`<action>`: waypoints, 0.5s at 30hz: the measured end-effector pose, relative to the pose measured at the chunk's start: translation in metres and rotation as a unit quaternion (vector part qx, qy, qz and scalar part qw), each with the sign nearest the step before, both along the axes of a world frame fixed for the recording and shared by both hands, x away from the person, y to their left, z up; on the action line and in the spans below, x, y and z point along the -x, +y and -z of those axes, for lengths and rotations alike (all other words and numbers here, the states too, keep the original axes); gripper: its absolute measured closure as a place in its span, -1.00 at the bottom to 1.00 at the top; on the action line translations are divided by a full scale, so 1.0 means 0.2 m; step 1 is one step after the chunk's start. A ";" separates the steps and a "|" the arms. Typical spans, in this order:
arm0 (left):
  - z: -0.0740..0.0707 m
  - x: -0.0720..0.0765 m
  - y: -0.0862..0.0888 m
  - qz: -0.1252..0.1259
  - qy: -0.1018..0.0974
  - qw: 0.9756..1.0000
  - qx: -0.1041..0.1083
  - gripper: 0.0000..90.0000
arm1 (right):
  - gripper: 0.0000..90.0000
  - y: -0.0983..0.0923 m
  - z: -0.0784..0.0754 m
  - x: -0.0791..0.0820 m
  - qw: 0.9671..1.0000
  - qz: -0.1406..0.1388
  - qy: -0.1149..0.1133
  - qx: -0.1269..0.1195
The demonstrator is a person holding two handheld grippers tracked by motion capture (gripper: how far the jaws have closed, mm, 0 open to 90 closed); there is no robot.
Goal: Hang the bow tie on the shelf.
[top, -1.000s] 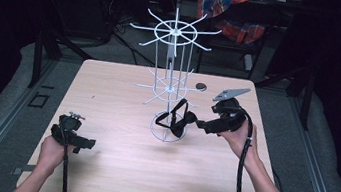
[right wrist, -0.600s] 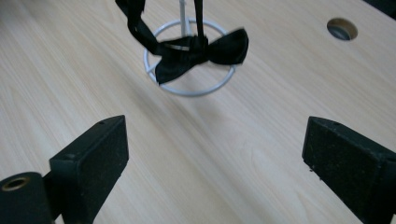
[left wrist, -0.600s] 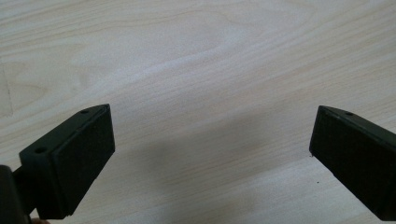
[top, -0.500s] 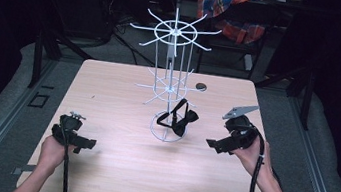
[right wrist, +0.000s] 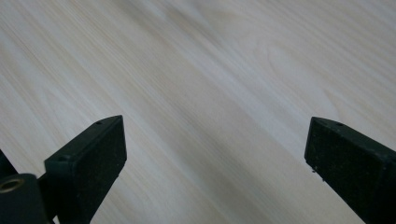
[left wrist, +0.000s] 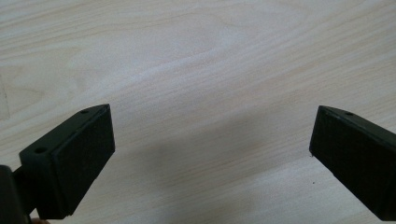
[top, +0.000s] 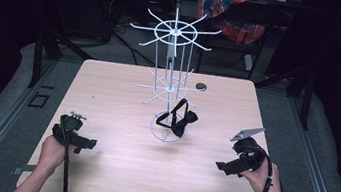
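Right now my wooden table [top: 123, 94] carries a white wire rack [top: 171, 76] standing near its middle. A black bow tie [top: 178, 120] hangs low on that rack, just above its ring base, well apart from both of my tools. Near the far edge lies a small dark disc [top: 201, 86]. My right gripper [top: 225, 168] sits low at the table's near right corner; its jaws have just been opening and stand wide with bare wood between them. My left gripper [top: 85, 143] hovers at the near left, jaws equally wide, gripping nothing.
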State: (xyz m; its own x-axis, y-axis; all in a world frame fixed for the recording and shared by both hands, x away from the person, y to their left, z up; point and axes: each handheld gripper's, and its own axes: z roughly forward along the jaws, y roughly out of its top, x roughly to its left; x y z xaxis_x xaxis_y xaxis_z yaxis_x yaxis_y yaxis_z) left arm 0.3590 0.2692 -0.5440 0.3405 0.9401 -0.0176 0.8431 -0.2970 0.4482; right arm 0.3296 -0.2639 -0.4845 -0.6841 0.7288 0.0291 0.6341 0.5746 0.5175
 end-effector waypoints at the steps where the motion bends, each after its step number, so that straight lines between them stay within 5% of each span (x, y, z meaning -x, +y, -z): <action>1: 0.00 0.00 0.00 0.001 0.000 1.000 0.000 -1.00 | -0.89 -0.01 0.01 0.01 1.000 0.002 0.004 0.004; 15: 0.00 0.00 -0.02 0.008 0.000 1.000 -0.001 -1.00 | -0.91 -0.14 0.13 0.11 0.998 0.038 0.047 0.024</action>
State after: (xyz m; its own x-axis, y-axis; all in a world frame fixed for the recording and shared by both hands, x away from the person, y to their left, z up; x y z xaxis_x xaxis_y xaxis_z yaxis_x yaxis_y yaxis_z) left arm 0.3600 0.2661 -0.5438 0.3548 0.9348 -0.0162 0.8386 -0.3105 0.4476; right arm 0.3076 -0.2918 -0.5100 -0.6230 0.7803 0.0546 0.7210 0.5458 0.4269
